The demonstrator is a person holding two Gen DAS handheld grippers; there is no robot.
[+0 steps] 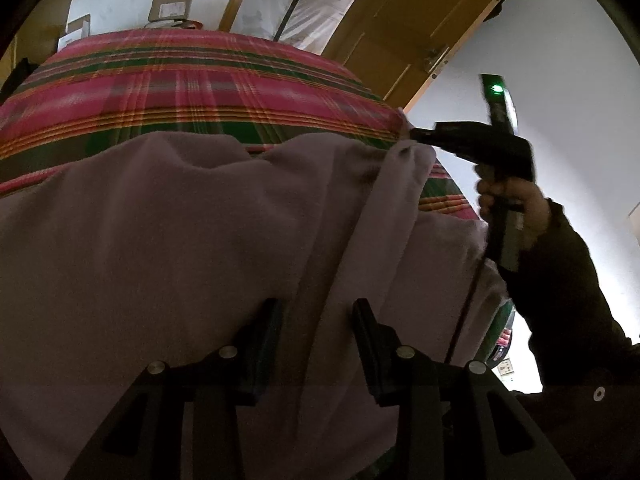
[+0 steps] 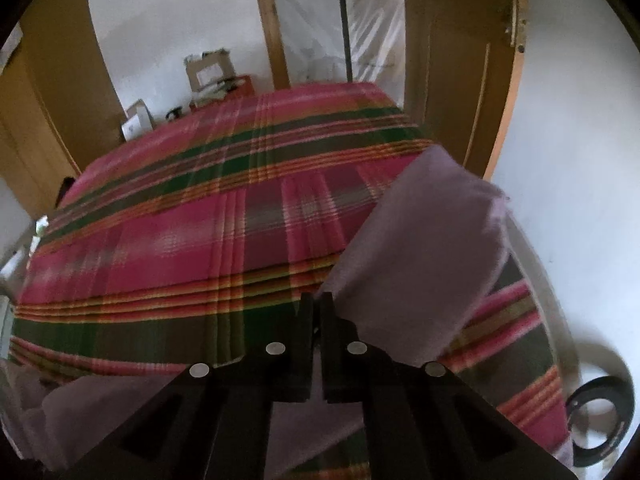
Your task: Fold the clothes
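A lilac garment (image 1: 192,240) is lying over the near edge of a plaid-covered bed (image 1: 180,80). The left gripper (image 1: 316,344) is hovering over the cloth with jaws spread, holding nothing. The right gripper (image 2: 318,340), jaws pressed together, is pinching the garment's edge near the bed's right edge, lifting a fold. A hand (image 1: 516,208) is gripping its handle.
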